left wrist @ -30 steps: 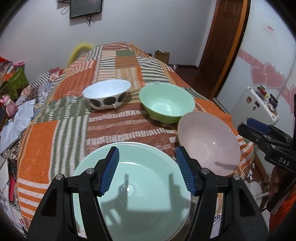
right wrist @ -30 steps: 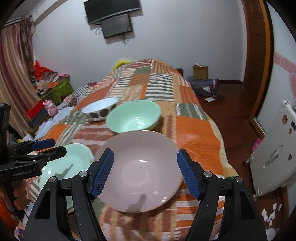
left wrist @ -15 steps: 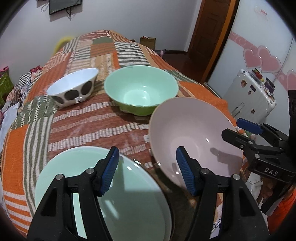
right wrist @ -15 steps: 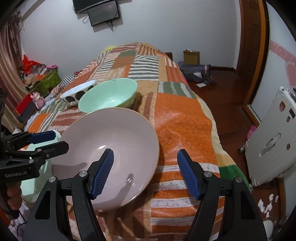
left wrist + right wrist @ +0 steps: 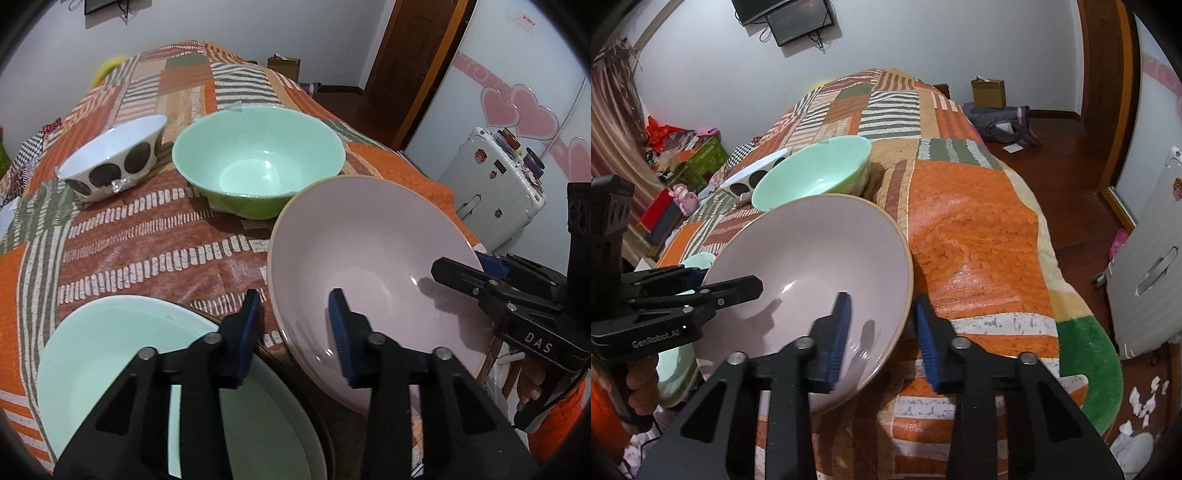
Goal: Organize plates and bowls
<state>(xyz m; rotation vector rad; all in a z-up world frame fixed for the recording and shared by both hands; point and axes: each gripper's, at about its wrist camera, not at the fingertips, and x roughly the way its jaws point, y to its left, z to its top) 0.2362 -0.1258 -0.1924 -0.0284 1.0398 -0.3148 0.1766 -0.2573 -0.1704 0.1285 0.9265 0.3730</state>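
Pink bowl (image 5: pixel 809 266) at the quilt's (image 5: pixel 979 236) near edge: both claws, left (image 5: pixel 293 332) and right (image 5: pixel 882 332), have just closed across opposite rims, apparently gripping.

- Even, soft indoor light, fairly bright, source out of sight above.
- Small glare spots sit on the glossy pale pink ceramic bowl (image 5: pixel 373 254) and the mint green glossy bowl (image 5: pixel 258 155).
- Gripper shadows fall soft-edged inside the pink bowl.
- Fisheye bending curves the walls; corners go black.
- Focus is sharp nearly throughout.
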